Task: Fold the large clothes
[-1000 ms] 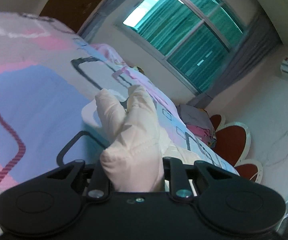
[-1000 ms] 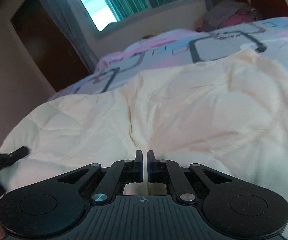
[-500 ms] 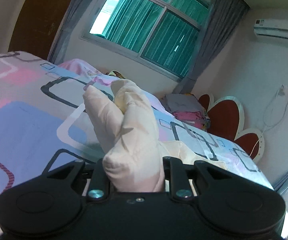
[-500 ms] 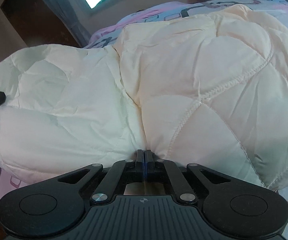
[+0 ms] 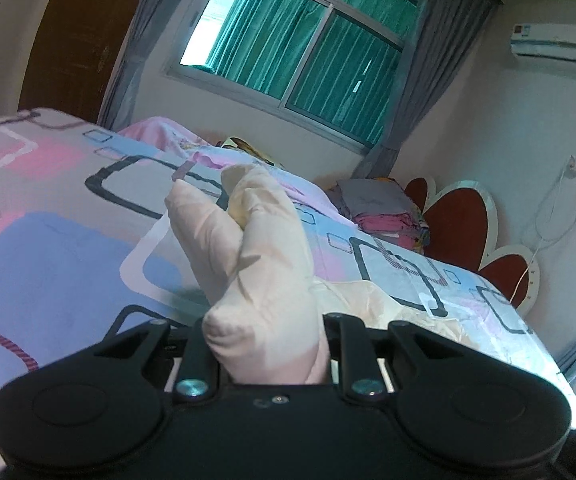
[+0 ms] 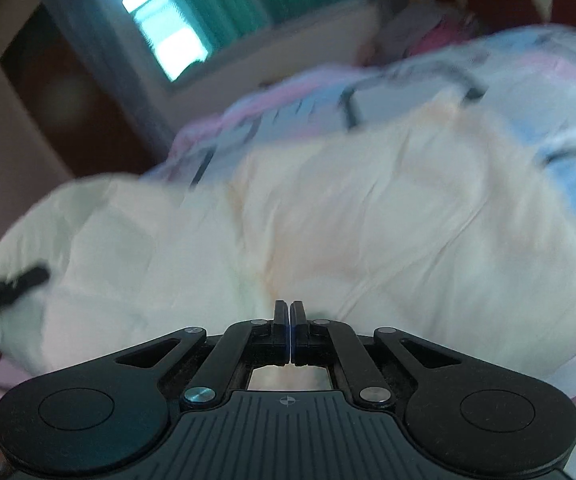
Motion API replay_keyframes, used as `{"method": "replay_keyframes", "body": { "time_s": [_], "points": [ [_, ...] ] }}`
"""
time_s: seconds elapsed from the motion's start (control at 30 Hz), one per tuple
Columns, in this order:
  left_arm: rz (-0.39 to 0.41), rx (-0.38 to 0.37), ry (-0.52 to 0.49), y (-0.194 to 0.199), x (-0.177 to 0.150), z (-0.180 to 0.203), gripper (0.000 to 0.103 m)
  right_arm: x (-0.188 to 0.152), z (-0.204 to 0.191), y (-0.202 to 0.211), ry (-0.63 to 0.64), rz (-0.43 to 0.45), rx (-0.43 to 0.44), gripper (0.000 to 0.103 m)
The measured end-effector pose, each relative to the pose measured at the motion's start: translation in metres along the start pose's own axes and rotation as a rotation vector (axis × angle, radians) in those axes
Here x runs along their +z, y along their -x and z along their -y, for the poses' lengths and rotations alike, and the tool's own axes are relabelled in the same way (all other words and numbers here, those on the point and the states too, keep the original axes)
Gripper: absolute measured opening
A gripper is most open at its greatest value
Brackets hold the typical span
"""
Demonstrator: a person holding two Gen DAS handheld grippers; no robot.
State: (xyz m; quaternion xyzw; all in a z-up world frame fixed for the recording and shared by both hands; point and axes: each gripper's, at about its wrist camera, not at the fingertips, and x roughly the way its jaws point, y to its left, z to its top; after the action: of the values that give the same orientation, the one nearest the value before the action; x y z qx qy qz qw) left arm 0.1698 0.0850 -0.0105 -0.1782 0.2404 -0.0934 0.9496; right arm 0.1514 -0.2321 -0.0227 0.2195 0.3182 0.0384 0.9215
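Your left gripper (image 5: pixel 261 344) points slightly down over the bed (image 5: pixel 47 248), level across the view, and its jaws are clamped on a thick bunch of the cream quilted garment (image 5: pixel 255 264). The bunch stands up out of the jaws in two lobes, and a lower part of the same cloth trails off to the right onto the patterned sheet.

Your right gripper (image 6: pixel 290 320) tilts down toward the bed, and its jaws are closed, pad against pad. From its blurred view you cannot tell whether any cloth is pinched between them; the garment (image 6: pixel 328 216) lies spread on the bed directly ahead of the tips and fills the middle of the view. At the left edge of that view the other gripper's black finger (image 6: pixel 15 284) reaches into the garment's far left end.

A stack of folded clothes (image 5: pixel 384 212) sits by the headboard (image 5: pixel 460 224), well apart from the garment.
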Motion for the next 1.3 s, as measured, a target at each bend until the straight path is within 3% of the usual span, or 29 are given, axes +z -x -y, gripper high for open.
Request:
{"method": "replay_keyframes", "body": {
  "time_s": [0.13,0.2,0.27,0.4,0.57,0.73,0.87,0.97,1.0,1.07,1.13,1.23,1.27,1.3],
  "points": [
    [-0.002,0.012,-0.041,0.002,0.004,0.014,0.02,0.031,0.06,0.018,-0.029,0.118,-0.207,0.0],
    [0.004,0.025,-0.065,0.003,0.006,0.026,0.02,0.042,0.092,0.015,-0.026,0.106,-0.316,0.0],
    [0.01,0.039,-0.101,0.004,0.007,0.042,0.02,0.046,0.121,0.007,-0.049,0.039,-0.358,0.0],
    [0.03,0.054,-0.205,0.006,0.005,0.09,0.02,0.035,0.135,-0.015,-0.042,-0.08,-0.23,0.0],
    [-0.001,-0.039,-0.31,-0.011,-0.002,0.162,0.02,0.03,0.142,-0.03,-0.077,-0.132,-0.121,0.0],
    [-0.113,-0.158,-0.322,-0.058,-0.028,0.222,0.02,0.037,0.166,-0.029,-0.108,-0.169,-0.037,0.0],
    [-0.264,-0.228,-0.322,-0.103,-0.06,0.257,0.026,0.044,0.187,-0.012,-0.152,-0.132,-0.038,0.0],
    [-0.368,-0.257,-0.325,-0.135,-0.089,0.268,0.047,0.05,0.208,-0.001,-0.18,-0.12,-0.057,0.0],
    [-0.381,-0.268,-0.31,-0.143,-0.099,0.269,0.058,0.051,0.215,0.002,-0.195,-0.121,-0.058,0.0],
    [-0.383,-0.268,-0.317,-0.15,-0.11,0.27,0.066,0.053,0.226,0.009,-0.219,-0.123,-0.063,0.0],
    [-0.39,-0.295,-0.316,-0.151,-0.111,0.273,0.089,0.055,0.234,0.016,-0.233,-0.115,-0.076,0.0],
    [-0.402,-0.368,-0.291,-0.141,-0.106,0.273,0.096,0.06,0.241,0.023,-0.256,-0.107,-0.076,0.002],
    [-0.401,-0.387,-0.278,-0.135,-0.103,0.271,0.096,0.062,0.242,0.025,-0.258,-0.1,-0.076,0.016],
    [-0.398,-0.405,-0.25,-0.127,-0.098,0.267,0.096,0.065,0.242,0.026,-0.256,-0.084,-0.075,0.058]
  ]
}}
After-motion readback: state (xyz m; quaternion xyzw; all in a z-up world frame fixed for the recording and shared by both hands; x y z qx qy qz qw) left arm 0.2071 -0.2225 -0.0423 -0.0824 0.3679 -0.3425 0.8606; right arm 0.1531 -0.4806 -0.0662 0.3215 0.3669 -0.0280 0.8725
